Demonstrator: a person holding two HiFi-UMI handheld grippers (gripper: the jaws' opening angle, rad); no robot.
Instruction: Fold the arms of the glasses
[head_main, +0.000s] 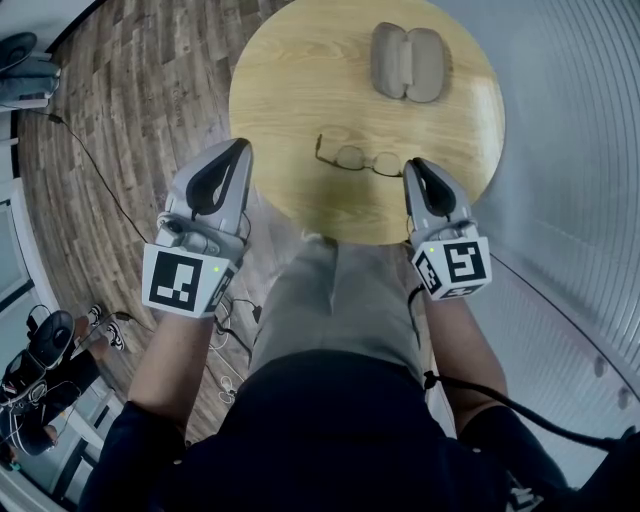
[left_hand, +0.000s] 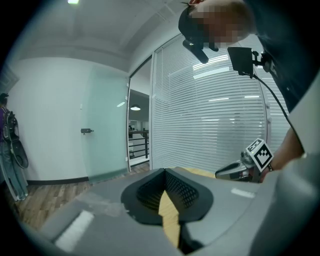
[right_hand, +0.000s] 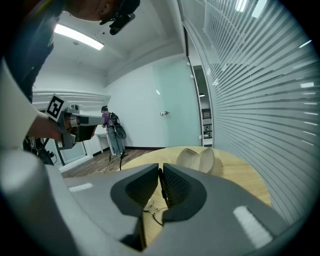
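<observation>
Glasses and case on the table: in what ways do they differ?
The glasses are thin and dark-framed; the case is bulky and grey. The glasses lie by the person's edge, the case at the far side, open. Both rest on the table.

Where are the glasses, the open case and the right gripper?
glasses (head_main: 350, 157): head view, on one lens.
open case (head_main: 390, 58): head view, on one shell.
right gripper (head_main: 412, 164): head view, at its jaw tips.
</observation>
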